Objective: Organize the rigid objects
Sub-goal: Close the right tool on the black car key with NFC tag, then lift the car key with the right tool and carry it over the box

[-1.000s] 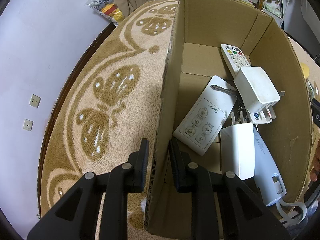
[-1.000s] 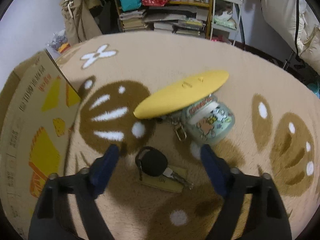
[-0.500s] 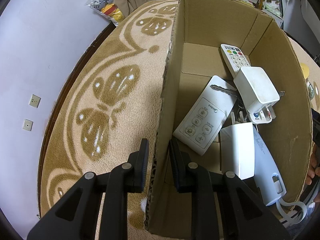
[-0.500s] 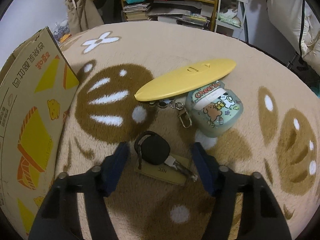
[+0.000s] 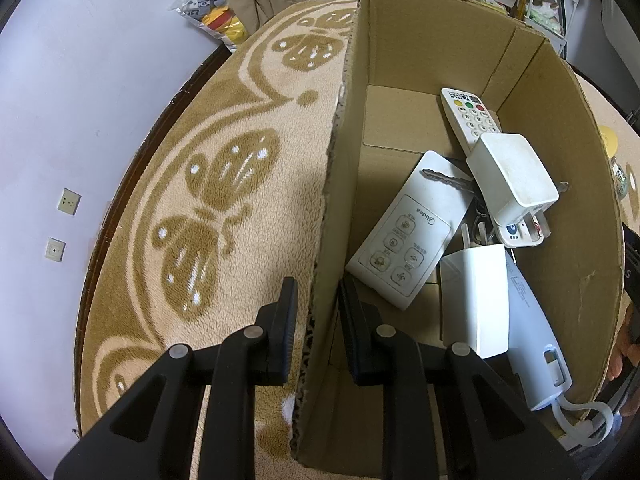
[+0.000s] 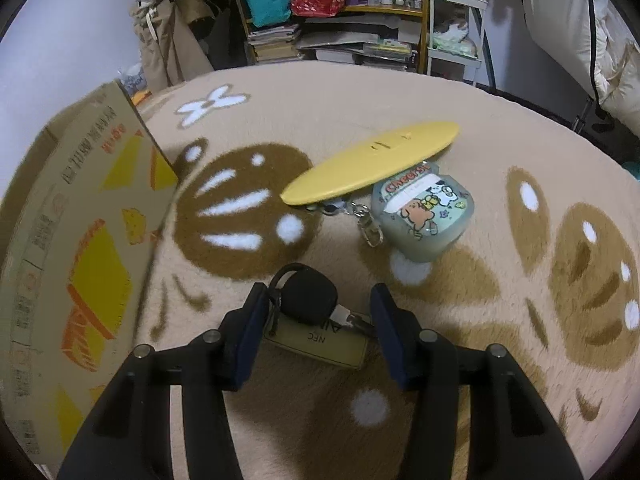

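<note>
Key [image 6: 308, 299], black-headed, lies on the rug [image 6: 460, 320] on top of an olive NFC tag [image 6: 320, 344], and it sits between the two fingers of the right gripper [image 6: 316, 332]. That gripper's jaws have just been closing and now stand about half open around the key; the left pad is at the key's cord loop and head, the right pad by the metal blade, but neither is clearly pressing yet. Just beyond the key, a yellow oval lid [image 6: 372, 164] rests tilted on a pale green case [image 6: 424, 216] printed with cartoon dogs, with a metal clip [image 6: 370, 228] trailing from it toward the key. The printed outer wall of the box [image 6: 80, 240] stands to the left in this view. In the left wrist view, the left gripper [image 5: 316, 320] is clamped on the box's [image 5: 560, 160] near wall, one finger outside over the rug and one inside, jaws nearly closed on the cardboard. Inside the box lie a white remote [image 5: 412, 232] with round buttons, a second remote [image 5: 472, 116] with coloured keys, a white charger [image 5: 512, 172], another white block [image 5: 476, 300], a pale blue device [image 5: 536, 344] with a cable, and a metal key [image 5: 444, 178] partly under the charger.
</note>
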Demonstrator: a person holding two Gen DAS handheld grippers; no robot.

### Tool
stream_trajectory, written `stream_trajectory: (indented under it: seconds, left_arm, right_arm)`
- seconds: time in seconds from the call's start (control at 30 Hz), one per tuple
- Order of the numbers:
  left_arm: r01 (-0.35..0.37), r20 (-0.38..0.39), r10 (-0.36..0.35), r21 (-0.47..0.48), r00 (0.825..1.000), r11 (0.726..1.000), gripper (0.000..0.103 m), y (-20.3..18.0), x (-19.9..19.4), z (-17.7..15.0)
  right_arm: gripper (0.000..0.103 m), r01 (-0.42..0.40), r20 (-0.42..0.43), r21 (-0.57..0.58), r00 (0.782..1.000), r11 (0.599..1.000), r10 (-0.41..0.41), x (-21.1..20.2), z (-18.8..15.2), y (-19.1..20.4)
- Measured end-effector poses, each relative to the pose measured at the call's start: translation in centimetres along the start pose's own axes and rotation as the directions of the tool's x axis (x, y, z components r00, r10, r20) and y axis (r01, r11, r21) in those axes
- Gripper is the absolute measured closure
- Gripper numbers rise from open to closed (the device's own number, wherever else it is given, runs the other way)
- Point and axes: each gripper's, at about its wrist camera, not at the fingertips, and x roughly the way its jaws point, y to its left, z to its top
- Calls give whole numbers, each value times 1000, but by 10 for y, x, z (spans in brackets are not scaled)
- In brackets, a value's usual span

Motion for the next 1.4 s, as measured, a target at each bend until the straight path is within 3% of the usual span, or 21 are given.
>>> stream_trajectory:
  seconds: [0.43, 0.77, 1.07, 1.4]
  left_arm:
    - [2, 0, -2, -1, 1000, 1000, 82, 0, -1, 0]
    - [3, 0, -3, -2, 1000, 1000, 82, 0, -1, 0]
    - [4, -2, -4, -3, 1000, 1000, 82, 0, -2, 1]
    - [5, -2, -5, -3, 1000, 1000, 82, 1, -2, 1]
  right_arm:
    - [47, -116, 101, -77, 987, 990, 123, -45, 15, 43]
    - [47, -234, 178, -175, 948, 956, 265, -84, 27, 87]
    - [47, -328, 164, -249, 913, 911, 373, -94, 19, 117]
    - [47, -345, 133, -281, 910, 895, 393, -80, 14, 131]
